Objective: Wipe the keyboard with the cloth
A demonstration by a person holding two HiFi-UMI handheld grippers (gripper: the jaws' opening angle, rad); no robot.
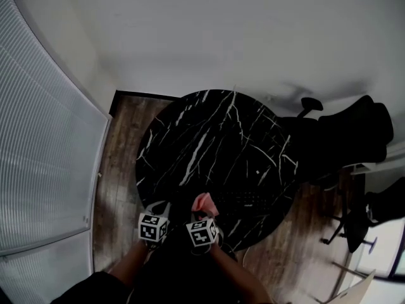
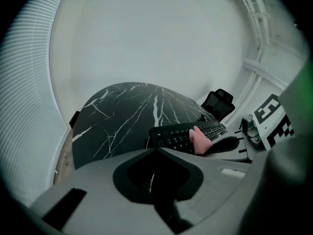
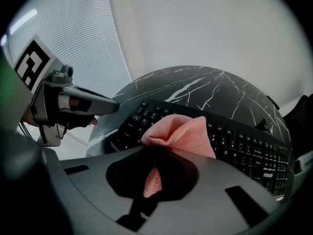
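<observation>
Plainly, the right tool [image 3: 155, 153] pinched a bunched pink cloth [image 3: 182, 133] just over the keys of the black keyboard [image 3: 244, 148], which lay on the dark marbled counter [image 3: 195, 84]. The left tool [image 2: 156, 151], jaws pressed together and empty, hung beside it.

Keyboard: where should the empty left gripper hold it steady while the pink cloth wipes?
Likely the keyboard by its near left end, coming from the left. It lies flat and thin, that end is free and closest to the left gripper, while the cloth covers keys further along.
</observation>
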